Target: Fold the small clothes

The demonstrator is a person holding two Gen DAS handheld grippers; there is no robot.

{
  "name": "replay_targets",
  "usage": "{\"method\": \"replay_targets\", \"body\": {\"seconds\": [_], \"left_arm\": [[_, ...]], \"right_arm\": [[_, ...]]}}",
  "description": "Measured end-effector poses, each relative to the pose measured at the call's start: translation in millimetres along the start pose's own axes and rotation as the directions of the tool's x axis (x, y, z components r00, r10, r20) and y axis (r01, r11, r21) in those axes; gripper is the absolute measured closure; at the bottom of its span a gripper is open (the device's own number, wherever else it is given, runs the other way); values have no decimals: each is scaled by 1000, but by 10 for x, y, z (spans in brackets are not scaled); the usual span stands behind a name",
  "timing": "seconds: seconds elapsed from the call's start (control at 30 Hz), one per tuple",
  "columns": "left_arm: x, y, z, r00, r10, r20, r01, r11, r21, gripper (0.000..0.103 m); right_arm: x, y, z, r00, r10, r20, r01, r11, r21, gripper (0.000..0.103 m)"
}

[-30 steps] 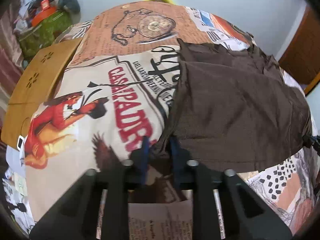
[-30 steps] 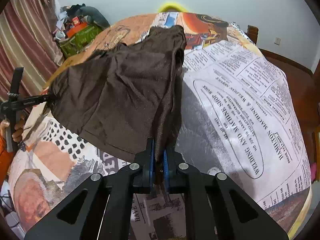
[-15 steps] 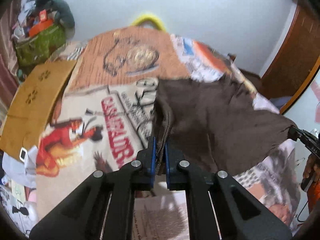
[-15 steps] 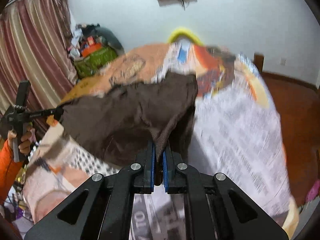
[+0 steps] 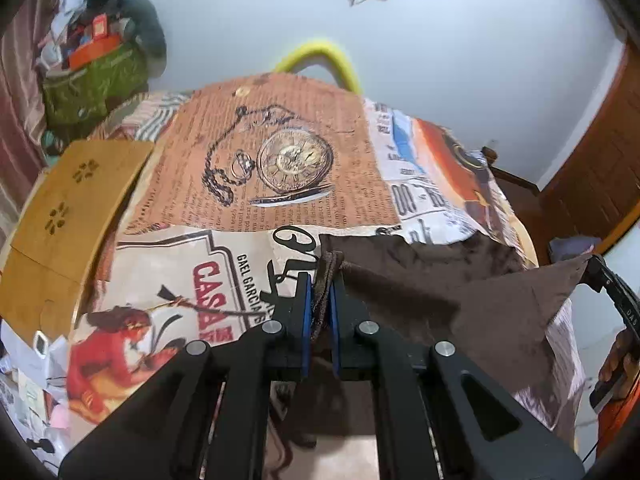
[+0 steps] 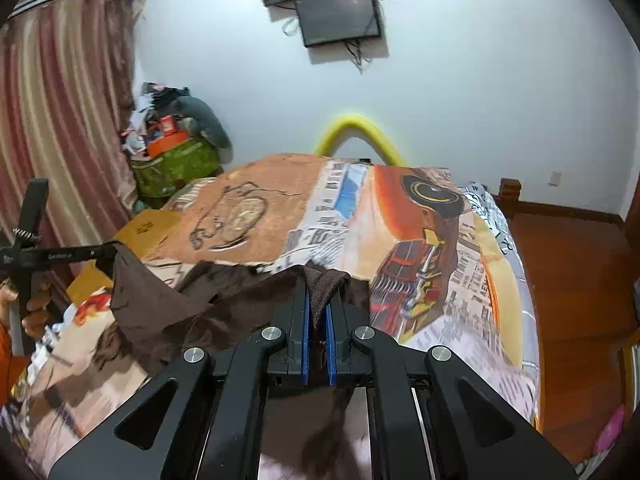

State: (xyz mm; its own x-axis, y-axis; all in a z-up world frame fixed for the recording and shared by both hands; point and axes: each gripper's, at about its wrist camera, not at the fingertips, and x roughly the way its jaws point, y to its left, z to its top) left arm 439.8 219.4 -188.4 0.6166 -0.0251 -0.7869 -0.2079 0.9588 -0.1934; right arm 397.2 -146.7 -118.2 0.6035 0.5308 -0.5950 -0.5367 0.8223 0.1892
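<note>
Left tongs (image 5: 318, 300) clamped on corner of brown cloth (image 5: 460, 308); right tongs (image 6: 318, 312) clamped on other corner; cloth lifted, stretched between them above bed (image 6: 440, 240); fold step likely under way; next, lay far edge flat, bring corners over evenly.

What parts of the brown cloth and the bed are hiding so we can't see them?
- Brown cloth: lower part, left wrist view, behind the left gripper.
- Same cloth, right wrist view: bottom hidden behind the right gripper.
- Bed cover: small newspaper print too blurry to read.
- What garment it is: bunched, unclear.
</note>
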Motion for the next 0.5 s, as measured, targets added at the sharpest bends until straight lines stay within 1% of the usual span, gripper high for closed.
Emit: {"method": "replay_targets", "body": {"seconds": [0.1,0.17,0.3,0.33,0.37,0.4,0.43,0.47,0.5], "left_arm": [[292,62,81,999,2,-35,-3,1000,-25,96],[461,77,105,999,17,-52,-18,999,-27,96],[767,129,123,995,42,-93,-46,998,-42,95],[838,149,114,993,49,-104,-54,998,-45,92],[884,163,105,992,56,-113,-61,997,-46,85],[918,168,95,991,63,-122,-69,997,-44,81],[933,184,76,990,63,-130,-69,997,-42,71],[928,194,64,990,57,-130,-63,997,-40,66],[898,204,43,991,49,-124,-54,998,-36,58]], "right_arm": [[255,-109,60,999,-40,-26,40,999,14,97],[407,-179,72,997,-65,-46,66,997,25,97],[757,-292,41,988,-102,-114,107,993,42,97],[806,-311,36,986,-108,-125,114,993,44,97],[855,-319,25,984,-114,-136,121,992,43,96],[884,-326,10,982,-121,-146,128,991,40,96],[887,-331,-4,981,-125,-149,132,990,41,96],[885,-341,-11,981,-123,-152,131,990,43,94],[870,-339,-20,980,-116,-161,125,991,44,91]]}}
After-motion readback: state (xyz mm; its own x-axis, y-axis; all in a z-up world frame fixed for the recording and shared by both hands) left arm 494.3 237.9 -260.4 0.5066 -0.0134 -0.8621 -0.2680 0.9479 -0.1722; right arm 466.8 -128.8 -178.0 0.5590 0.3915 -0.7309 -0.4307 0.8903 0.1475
